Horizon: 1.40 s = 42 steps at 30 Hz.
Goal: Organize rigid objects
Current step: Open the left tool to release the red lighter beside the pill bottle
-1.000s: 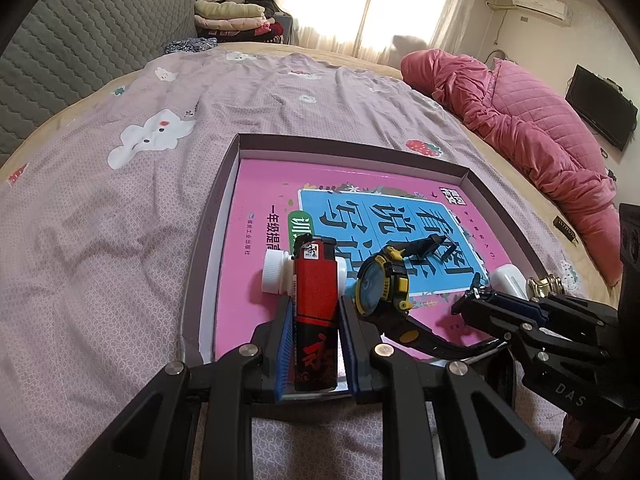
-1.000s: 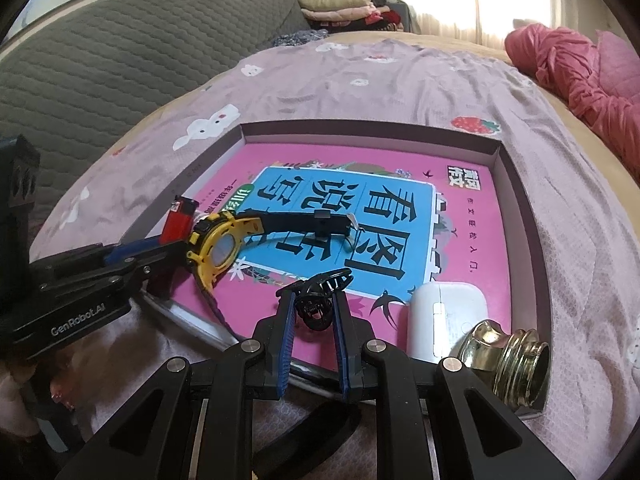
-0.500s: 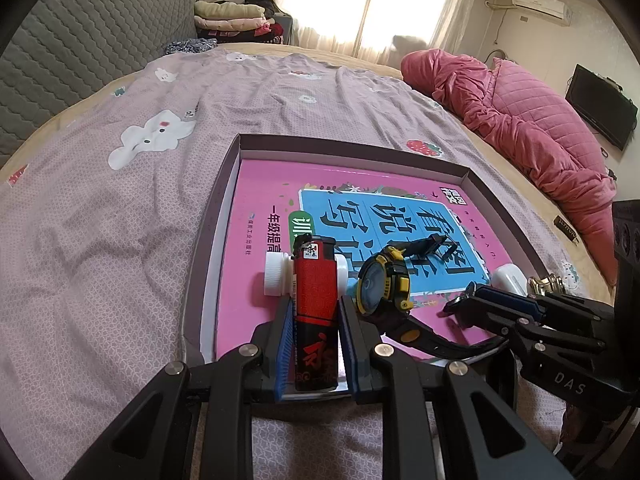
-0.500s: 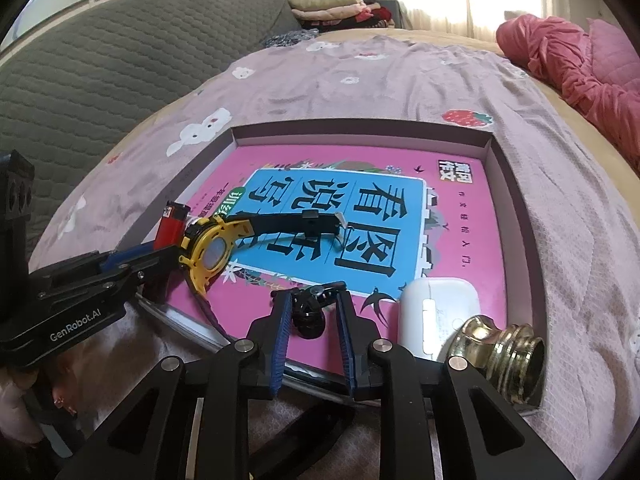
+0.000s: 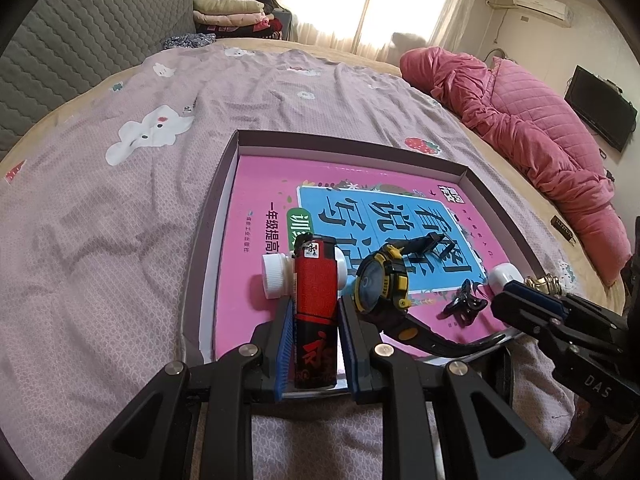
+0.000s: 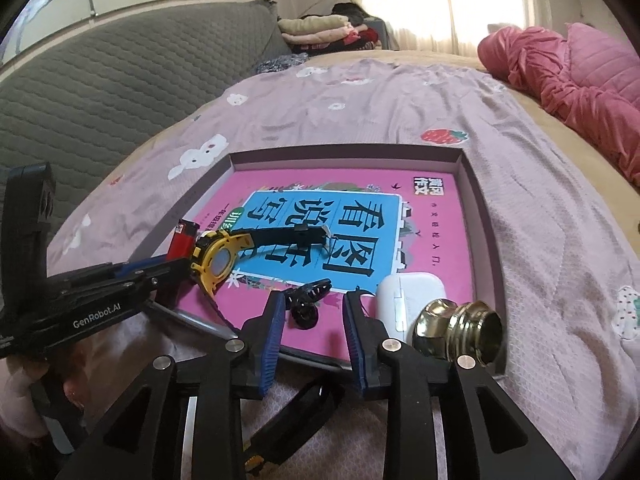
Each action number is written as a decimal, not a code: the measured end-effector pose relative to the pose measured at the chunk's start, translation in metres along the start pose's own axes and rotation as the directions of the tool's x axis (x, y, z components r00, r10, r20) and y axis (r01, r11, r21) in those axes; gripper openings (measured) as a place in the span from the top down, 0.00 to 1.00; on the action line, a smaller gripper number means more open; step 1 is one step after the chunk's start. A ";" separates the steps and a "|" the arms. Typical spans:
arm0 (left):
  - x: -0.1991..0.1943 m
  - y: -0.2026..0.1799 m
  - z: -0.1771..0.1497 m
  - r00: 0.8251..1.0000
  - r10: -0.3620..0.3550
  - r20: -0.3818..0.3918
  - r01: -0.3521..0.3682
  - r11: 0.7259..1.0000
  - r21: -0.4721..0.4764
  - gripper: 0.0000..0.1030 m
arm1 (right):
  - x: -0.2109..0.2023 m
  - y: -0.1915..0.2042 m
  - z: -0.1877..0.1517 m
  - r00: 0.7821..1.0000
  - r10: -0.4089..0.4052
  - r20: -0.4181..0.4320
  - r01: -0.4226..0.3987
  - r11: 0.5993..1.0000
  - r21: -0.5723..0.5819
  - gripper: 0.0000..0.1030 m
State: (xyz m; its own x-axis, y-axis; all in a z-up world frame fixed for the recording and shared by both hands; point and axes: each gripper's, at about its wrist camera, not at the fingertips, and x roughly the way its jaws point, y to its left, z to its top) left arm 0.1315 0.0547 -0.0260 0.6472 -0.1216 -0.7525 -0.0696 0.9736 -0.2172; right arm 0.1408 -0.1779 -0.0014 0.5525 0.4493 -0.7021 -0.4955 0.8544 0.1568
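One shallow box (image 6: 482, 216) on the bed held a pink book (image 6: 436, 248), watch (image 6: 218, 258), black clip (image 6: 306, 300), white case (image 6: 410, 294), brass knob (image 6: 460, 330), white bottle (image 5: 274, 276), left gripper (image 5: 315, 330) jaws clamped on red lighter (image 5: 315, 300), right gripper (image 6: 312, 320) jaws parted around the clip.

The tray's (image 6: 482, 216) far half lies clear; watch (image 6: 224, 258), clip (image 6: 306, 306), earbud case (image 6: 412, 294) and brass knob (image 6: 460, 330) crowd its near edge.

The red lighter (image 5: 315, 308) covered the middle of the white bottle (image 5: 276, 276) lying behind it, the watch (image 5: 382, 284) strap's near end ran out of sight under the right gripper (image 5: 532, 300), and the book's (image 6: 432, 240) small print was unreadable.
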 end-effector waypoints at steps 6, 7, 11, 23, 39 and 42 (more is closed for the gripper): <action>-0.002 0.000 0.000 1.000 -0.001 -0.004 0.001 1.000 0.004 0.78 | -0.004 0.003 -0.003 1.000 -0.015 0.009 0.015 1.000 -0.008 0.70; -0.002 0.000 0.000 1.000 0.000 -0.005 0.000 1.000 0.008 0.78 | -0.005 0.002 -0.003 1.000 -0.019 0.013 0.019 1.000 -0.010 0.70; -0.003 -0.002 -0.001 1.000 0.004 -0.004 -0.004 1.000 0.015 0.78 | -0.010 0.001 -0.003 0.999 -0.026 0.031 0.026 1.000 -0.007 0.69; -0.015 -0.002 -0.007 1.000 0.007 0.008 -0.007 1.000 0.025 0.78 | -0.020 0.004 -0.004 0.999 -0.025 0.039 0.025 1.000 -0.006 0.63; -0.053 -0.013 -0.020 0.998 -0.002 0.068 -0.001 0.999 0.049 0.78 | -0.049 0.005 -0.018 0.999 -0.033 0.033 0.033 0.999 -0.002 0.61; -0.060 -0.022 -0.024 0.997 -0.010 0.078 0.004 0.997 0.076 0.78 | -0.052 0.005 -0.023 1.000 -0.026 0.017 0.026 1.000 0.005 0.60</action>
State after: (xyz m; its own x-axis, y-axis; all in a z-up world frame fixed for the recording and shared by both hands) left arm 0.0760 0.0356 0.0095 0.7051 -0.1157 -0.6996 -0.0095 0.9850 -0.1724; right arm 0.0939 -0.2026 0.0197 0.5763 0.4312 -0.6942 -0.4779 0.8669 0.1418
